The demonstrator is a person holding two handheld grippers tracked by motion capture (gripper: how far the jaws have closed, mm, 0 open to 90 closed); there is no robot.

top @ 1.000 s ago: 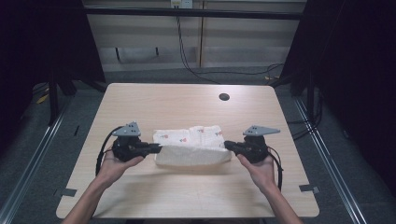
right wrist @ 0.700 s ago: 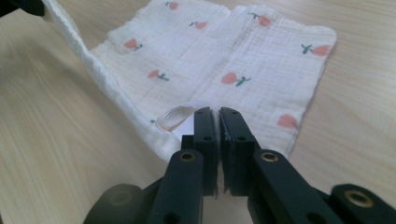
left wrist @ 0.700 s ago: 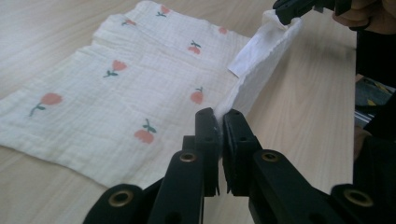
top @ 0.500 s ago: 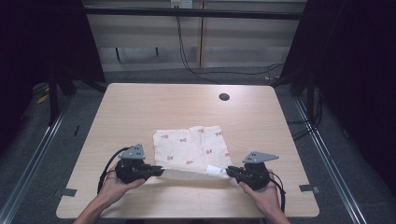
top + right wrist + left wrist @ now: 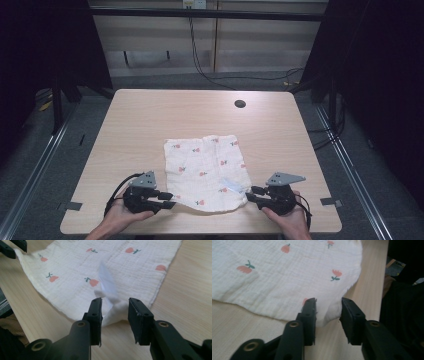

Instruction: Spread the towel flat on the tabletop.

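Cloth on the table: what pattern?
Cream cloth with small red flowers on green stems; clearest in the left gripper view.

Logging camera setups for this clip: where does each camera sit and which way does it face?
High view: above the near table edge, looking forward and down at the cloth; both hands, left gripper, right gripper.
Left gripper view: on that gripper, looking along its parted jaws at a cloth corner.
Right gripper view: on that gripper, jaws parted around another corner; the left gripper's jaw tips top left.
Shared: all three show the flower-print cloth on the wooden table.
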